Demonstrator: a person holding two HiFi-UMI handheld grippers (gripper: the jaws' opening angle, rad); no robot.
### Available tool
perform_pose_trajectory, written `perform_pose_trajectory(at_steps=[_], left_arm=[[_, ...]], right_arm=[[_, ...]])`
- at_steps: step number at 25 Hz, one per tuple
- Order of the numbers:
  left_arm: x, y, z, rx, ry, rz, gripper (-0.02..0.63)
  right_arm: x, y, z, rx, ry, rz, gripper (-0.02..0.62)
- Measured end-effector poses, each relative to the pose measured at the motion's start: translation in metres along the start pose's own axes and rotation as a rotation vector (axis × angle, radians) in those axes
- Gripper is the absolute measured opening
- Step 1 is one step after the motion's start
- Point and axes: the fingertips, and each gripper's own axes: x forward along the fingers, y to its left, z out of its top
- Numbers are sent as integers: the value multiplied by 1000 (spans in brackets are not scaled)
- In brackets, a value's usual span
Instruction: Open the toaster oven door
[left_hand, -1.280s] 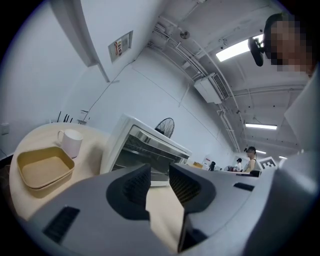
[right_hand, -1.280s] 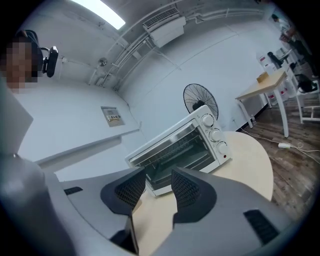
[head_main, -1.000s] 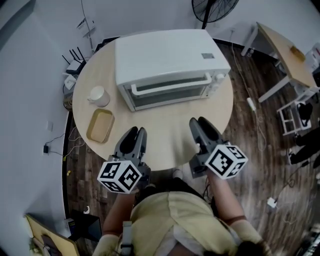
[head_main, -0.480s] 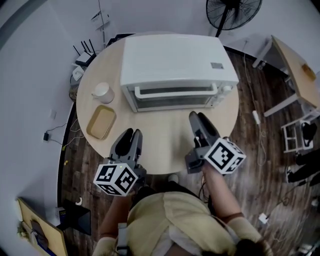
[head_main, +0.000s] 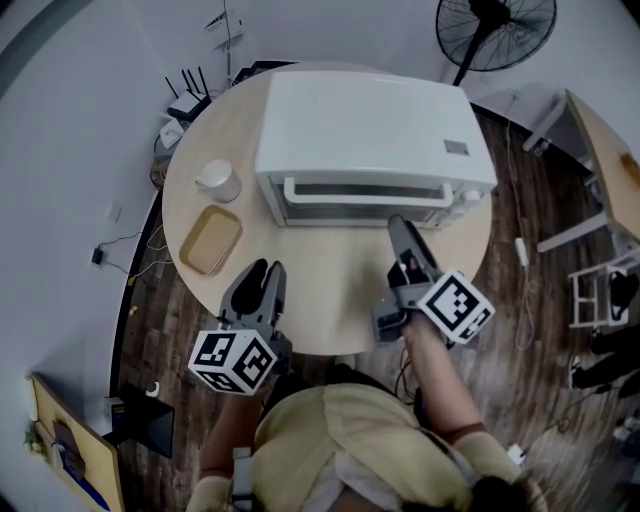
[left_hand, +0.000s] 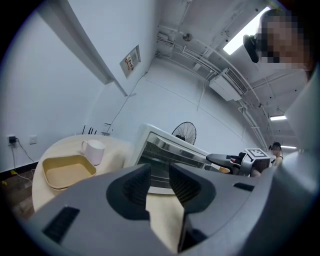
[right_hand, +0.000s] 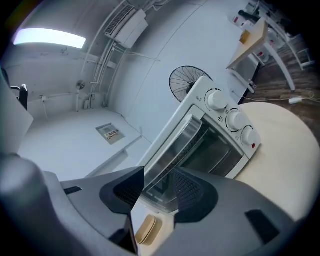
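Observation:
The white toaster oven (head_main: 370, 125) stands at the back of the round table (head_main: 330, 300), its glass door shut and the long handle (head_main: 365, 193) across the door's top. My right gripper (head_main: 400, 232) is turned on its side, its tips just short of the door's right end, below the knobs (head_main: 463, 200). In the right gripper view the right gripper (right_hand: 159, 180) is open and empty, with the oven door (right_hand: 200, 145) seen through the gap. My left gripper (head_main: 262, 278) hovers over the table's near left, open and empty. The left gripper (left_hand: 159, 175) faces the oven (left_hand: 165, 155).
A white mug (head_main: 220, 180) and a tan tray (head_main: 210, 240) sit at the table's left. A standing fan (head_main: 495, 25) is behind the oven. A second desk (head_main: 605, 150) and cables on the wooden floor lie to the right.
My right gripper has moved forward to the oven's front right and rolled onto its side. The left gripper has barely moved. The head view has shifted.

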Motion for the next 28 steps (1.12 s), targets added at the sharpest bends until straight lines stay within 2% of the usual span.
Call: perform_pose_trajectory(at_steps=[3, 10, 14, 19, 26, 28], left_arm=[[0, 3, 1, 1, 1, 13, 97], [1, 12, 1, -6, -2, 39, 97], [3, 14, 0, -4, 1, 46, 97], [3, 15, 1, -3, 1, 50, 97], [1, 17, 3, 2, 2, 51, 98], [0, 15, 1, 3, 7, 46, 97]], right_arm=[[8, 4, 0, 79, -8, 26, 160], [20, 1, -1, 162, -2, 31, 163], [27, 5, 1, 151, -2, 50, 164], [31, -1, 5, 136, -9, 19, 164], [41, 2, 5, 137, -31, 31, 164], [41, -1, 5, 132, -38, 6, 164]])
